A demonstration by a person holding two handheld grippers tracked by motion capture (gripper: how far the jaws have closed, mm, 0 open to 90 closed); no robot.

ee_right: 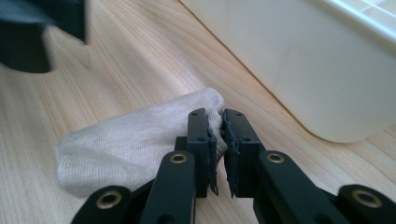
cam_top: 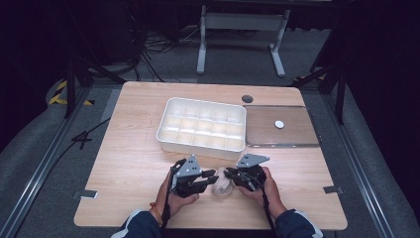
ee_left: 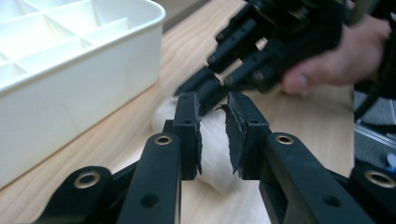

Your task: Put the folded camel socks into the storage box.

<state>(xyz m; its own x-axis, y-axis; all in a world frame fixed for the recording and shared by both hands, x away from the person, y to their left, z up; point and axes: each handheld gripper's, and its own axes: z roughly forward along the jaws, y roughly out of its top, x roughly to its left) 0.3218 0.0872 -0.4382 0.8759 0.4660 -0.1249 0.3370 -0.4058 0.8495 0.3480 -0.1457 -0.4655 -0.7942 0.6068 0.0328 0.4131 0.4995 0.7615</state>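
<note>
Item: pale rolled cloth [cam_top: 222, 188], a sock-like bundle, lying on the wooden counter [cam_top: 133, 163] near its front edge, at 6 o'clock from the divided tray [cam_top: 202, 145] and just apart from the tray's near wall.

Left gripper [cam_top: 213, 179]: at 9 o'clock of the cloth, pointing toward it. In the left gripper view its jaws straddle the near end of the cloth [ee_left: 212, 154] with a gap showing beside each pad, so they are parted and not yet clamped.

Right gripper [cam_top: 229, 173]: at 3 o'clock of the cloth. In the right gripper view the jaws are nearly together with a fold of the cloth [ee_right: 140, 140] pinched between the pads at its far end; gripping.

Also present: the white tray with its compartments empty as far as can be seen; a flat clear lid [cam_top: 281, 127] with a small white disc [cam_top: 279, 124] on it, at 3 o'clock of the tray; a round dark grommet [cam_top: 247, 98] in the counter beyond it.

Step in hand, as judged: taking the cloth by both ends, the right end secured and the left end being set up.

Next move calls for: closing the left jaws fully on the fabric without dragging it, then lifting both ends together toward a tray compartment.
</note>
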